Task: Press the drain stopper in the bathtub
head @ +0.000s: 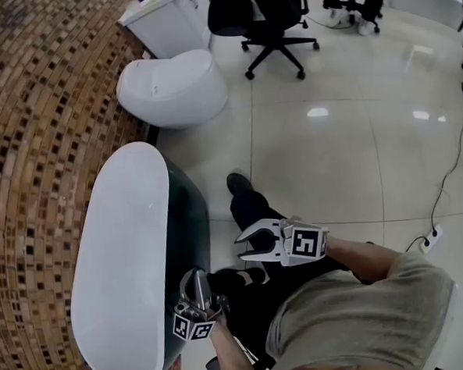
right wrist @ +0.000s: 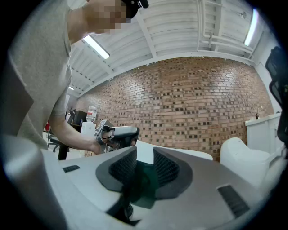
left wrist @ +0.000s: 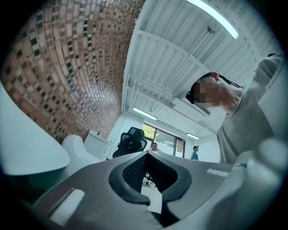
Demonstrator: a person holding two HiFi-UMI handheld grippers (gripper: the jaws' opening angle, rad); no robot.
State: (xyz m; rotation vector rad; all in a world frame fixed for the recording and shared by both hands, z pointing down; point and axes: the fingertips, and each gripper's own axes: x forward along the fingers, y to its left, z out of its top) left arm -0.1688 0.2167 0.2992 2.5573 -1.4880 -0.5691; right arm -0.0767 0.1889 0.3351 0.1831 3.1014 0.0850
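The right tool [head: 242,248] is holding its jaws spread wide with nothing between them, pointing level toward the bathtub [head: 115,258]. The left tool [head: 195,279], its jaws also apart and empty, is tilting upward just beside the bathtub's dark green outer wall. The drain stopper is not showing in any view. A white toilet [head: 175,86] is standing past the bathtub's far end.

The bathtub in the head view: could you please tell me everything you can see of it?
The bathtub is a long oval freestanding tub, smooth white on top and inside, with a dark green outer side. It stands lengthwise along the brown mosaic wall, its far end near the white toilet. No drain stopper or water shows. The left gripper is by the green side at its near end; whether it touches cannot be told.
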